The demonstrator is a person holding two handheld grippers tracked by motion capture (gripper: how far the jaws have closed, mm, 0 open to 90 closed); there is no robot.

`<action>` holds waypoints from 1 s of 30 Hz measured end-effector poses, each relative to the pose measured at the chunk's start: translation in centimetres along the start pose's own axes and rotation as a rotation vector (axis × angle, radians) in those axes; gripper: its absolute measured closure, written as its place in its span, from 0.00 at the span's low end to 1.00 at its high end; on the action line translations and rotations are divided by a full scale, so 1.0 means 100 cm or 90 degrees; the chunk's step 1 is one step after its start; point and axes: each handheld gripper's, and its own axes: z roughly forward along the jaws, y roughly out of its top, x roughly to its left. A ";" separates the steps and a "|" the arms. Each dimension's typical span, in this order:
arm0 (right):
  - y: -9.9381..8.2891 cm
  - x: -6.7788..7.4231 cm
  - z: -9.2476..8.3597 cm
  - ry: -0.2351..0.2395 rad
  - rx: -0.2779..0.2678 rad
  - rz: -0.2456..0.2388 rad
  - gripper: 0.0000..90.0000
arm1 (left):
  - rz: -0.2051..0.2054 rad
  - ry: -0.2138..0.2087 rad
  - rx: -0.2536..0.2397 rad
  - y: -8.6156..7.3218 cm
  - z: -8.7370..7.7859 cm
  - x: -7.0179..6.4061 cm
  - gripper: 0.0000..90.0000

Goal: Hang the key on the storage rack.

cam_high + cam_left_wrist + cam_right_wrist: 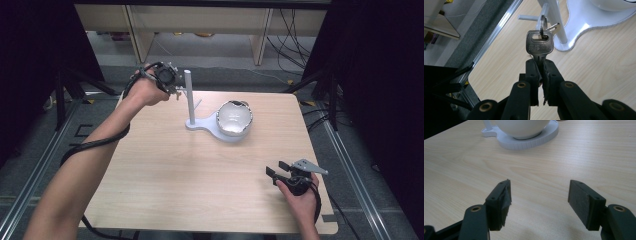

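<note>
Hanging above the table's far-left corner, a silver metal key (539, 43) on a split ring (543, 25) is pinched by its blade in the left gripper (541, 70) — jaws closed tight, close to the white stand's upright post (189, 97). The stand's base (226, 135) carries a white bowl (234, 118). The right gripper (540, 195) rests near the pale wooden table's (200, 170) near-right edge — jaws wide apart, holding nothing.
</note>
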 end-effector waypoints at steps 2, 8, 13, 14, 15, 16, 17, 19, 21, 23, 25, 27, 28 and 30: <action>0.000 0.000 0.001 0.003 -0.005 0.001 0.40 | -0.005 -0.006 0.001 -0.001 0.001 0.001 0.92; 0.000 0.000 0.001 -0.008 0.004 -0.004 0.40 | -0.019 -0.006 0.005 -0.002 0.003 0.003 0.92; 0.000 0.000 0.002 -0.009 0.002 0.001 0.40 | -0.018 0.000 0.009 -0.002 0.003 0.004 0.92; 0.000 0.001 0.001 -0.010 0.007 0.007 0.40 | -0.017 -0.002 0.005 -0.002 0.003 0.003 0.92; 0.000 0.000 0.001 -0.009 0.005 -0.005 0.40 | -0.011 0.001 0.006 -0.001 0.002 0.003 0.92; 0.000 0.000 0.001 -0.009 0.006 -0.005 0.40 | -0.004 0.004 0.004 -0.001 0.000 0.003 0.92; 0.000 0.000 0.001 -0.010 0.004 -0.005 0.40 | -0.004 0.005 0.004 -0.001 0.000 0.002 0.92; 0.000 0.000 0.001 -0.008 0.006 -0.004 0.40 | 0.004 0.006 0.004 -0.001 -0.003 0.001 0.92; 0.000 -0.001 0.001 0.001 -0.004 -0.008 0.40 | 0.010 0.008 0.002 -0.002 -0.005 0.000 0.92; 0.000 0.002 0.002 0.003 0.000 0.018 0.40 | 0.015 0.010 -0.003 -0.002 -0.007 0.000 0.92; 0.000 0.003 0.001 0.008 0.009 0.022 0.40 | 0.011 0.013 -0.011 -0.001 -0.010 -0.001 0.92; 0.000 0.003 0.001 0.006 0.009 0.015 0.40 | 0.015 0.017 -0.020 0.001 -0.011 -0.001 0.92; 0.000 0.003 0.001 0.008 0.004 0.015 0.40 | 0.009 0.016 -0.029 0.002 -0.011 -0.002 0.92; 0.000 0.003 0.001 0.007 0.008 0.020 0.40 | 0.017 0.018 -0.038 0.005 -0.011 -0.002 0.92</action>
